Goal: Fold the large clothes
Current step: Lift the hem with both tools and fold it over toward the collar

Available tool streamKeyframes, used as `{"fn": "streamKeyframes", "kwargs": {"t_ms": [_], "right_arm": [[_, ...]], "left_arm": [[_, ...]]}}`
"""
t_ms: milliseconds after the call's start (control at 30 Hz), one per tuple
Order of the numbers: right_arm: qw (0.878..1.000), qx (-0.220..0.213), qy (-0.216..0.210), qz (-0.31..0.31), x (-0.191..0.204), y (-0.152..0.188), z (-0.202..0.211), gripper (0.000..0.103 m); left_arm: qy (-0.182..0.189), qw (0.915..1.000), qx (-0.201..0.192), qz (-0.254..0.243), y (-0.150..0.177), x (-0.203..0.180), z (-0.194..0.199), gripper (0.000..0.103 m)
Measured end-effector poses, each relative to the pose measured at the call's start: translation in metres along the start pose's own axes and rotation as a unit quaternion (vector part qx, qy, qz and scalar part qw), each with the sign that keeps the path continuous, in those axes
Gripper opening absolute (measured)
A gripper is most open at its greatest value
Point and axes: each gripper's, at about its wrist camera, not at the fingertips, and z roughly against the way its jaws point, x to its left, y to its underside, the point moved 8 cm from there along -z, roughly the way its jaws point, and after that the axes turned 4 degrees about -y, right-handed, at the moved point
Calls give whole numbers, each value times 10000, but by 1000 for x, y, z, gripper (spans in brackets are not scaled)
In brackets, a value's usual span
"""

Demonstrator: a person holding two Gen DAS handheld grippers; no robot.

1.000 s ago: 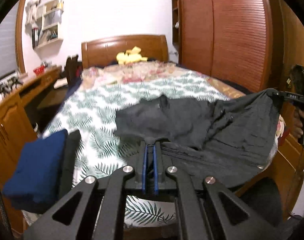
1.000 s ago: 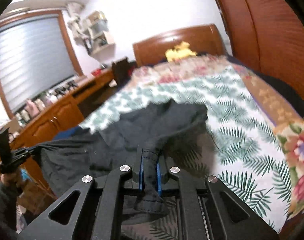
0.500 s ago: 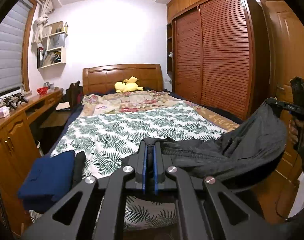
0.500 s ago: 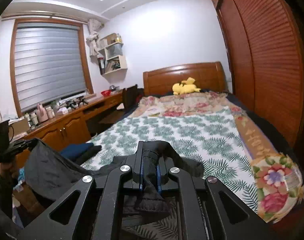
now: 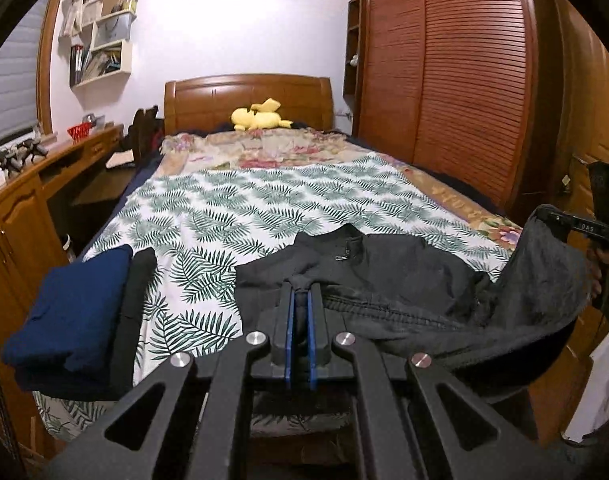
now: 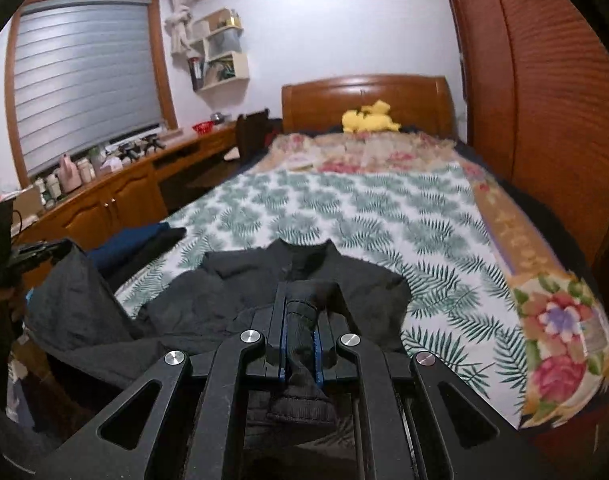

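Observation:
A black jacket [image 5: 388,272] lies with its collar end on the foot of the bed [image 5: 264,208], the rest stretched off the edge between both grippers. My left gripper [image 5: 300,286] is shut on a bunched fold of the jacket's hem. My right gripper [image 6: 300,298] is shut on a ribbed cuff of the same jacket [image 6: 304,276], which hangs down behind the jaws. In the left wrist view the right gripper [image 5: 560,220] shows at the far right, fabric draped from it. In the right wrist view the left gripper [image 6: 44,250] shows at the far left.
A folded navy garment [image 5: 72,312] with a black one [image 5: 138,280] beside it sits on the bed's near left corner. A yellow plush toy [image 5: 260,118] lies by the headboard. A wooden desk [image 5: 28,184] runs along the left, a wardrobe [image 5: 456,92] along the right.
Half a second ago both grippers held the jacket lifted clear of the bed; now they have come down and forward, and its collar end lies spread on the leaf-print cover.

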Motion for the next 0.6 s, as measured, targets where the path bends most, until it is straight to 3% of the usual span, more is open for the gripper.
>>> {"fn": "streamKeyframes", "kwargs": {"t_ms": [300, 600], "right_arm": [[9997, 162, 91, -175, -50, -28, -80, 7], [9984, 321, 443, -122, -102, -56, -182, 7]], "left_arm": [[-117, 9997, 157, 137, -27, 34, -89, 2], [-152, 9985, 390, 367, -52, 74, -186, 2]]}}
